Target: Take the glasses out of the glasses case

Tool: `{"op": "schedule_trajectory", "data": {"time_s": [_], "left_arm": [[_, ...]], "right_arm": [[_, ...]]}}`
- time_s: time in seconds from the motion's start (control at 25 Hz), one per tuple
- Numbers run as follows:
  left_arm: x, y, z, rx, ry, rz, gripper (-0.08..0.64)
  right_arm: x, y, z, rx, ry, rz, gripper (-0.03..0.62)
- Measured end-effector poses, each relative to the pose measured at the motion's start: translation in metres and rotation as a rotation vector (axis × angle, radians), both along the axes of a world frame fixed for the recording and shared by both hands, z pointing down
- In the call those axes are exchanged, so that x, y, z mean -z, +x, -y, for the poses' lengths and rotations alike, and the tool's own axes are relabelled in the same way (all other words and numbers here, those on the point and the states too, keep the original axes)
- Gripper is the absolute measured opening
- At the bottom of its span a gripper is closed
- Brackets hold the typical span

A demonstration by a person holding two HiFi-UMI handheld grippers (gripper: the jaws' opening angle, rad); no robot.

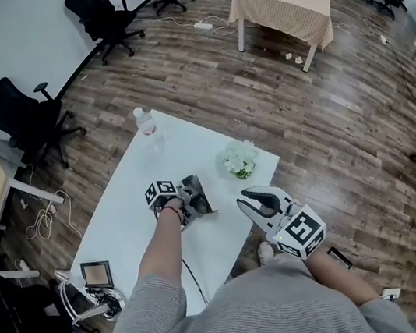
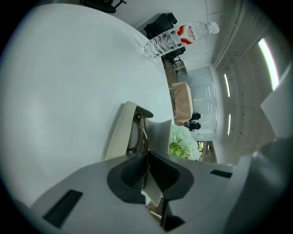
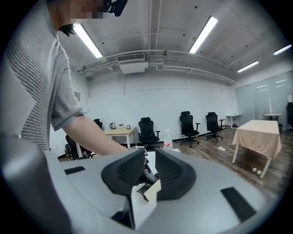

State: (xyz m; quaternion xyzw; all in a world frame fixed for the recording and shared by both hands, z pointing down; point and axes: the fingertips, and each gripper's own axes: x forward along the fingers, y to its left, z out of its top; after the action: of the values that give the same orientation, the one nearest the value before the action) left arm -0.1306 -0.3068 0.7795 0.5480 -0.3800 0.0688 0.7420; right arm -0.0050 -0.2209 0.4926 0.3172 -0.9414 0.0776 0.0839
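The left tongs (image 2: 146,154) clamped the thin frame of the glasses (image 2: 143,130), which ran straight ahead into the open glasses case (image 2: 120,135) toward the surface's (image 1: 129,214) right edge; the right tongs (image 1: 252,204) hung apart, empty, farther off.

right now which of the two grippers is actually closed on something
The left gripper: its jaws pinch the thin glasses frame over the open case. The right gripper has its jaws apart, empty.

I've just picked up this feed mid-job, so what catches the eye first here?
The left gripper is shut on the glasses at the open case on the white table. The right gripper hangs open by the table's right edge; flowers and a bottle stand farther back.
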Motion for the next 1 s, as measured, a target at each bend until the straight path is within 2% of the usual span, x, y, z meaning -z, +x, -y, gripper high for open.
{"op": "schedule_trajectory", "data": {"time_s": [0.28, 0.56, 1.0], "left_arm": [[0.006, 0.0, -0.004, -0.007, 0.024, 0.0, 0.023], [0.018, 0.006, -0.006, -0.03, 0.064, -0.04, 0.023], [0.046, 0.01, -0.011, -0.105, 0.147, -0.044, 0.023]], "right_arm": [[-0.002, -0.001, -0.006, 0.004, -0.011, 0.006, 0.061], [-0.003, -0.003, -0.007, 0.013, -0.01, 0.005, 0.061], [-0.001, -0.005, -0.01, 0.023, -0.007, 0.019, 0.061]]}}
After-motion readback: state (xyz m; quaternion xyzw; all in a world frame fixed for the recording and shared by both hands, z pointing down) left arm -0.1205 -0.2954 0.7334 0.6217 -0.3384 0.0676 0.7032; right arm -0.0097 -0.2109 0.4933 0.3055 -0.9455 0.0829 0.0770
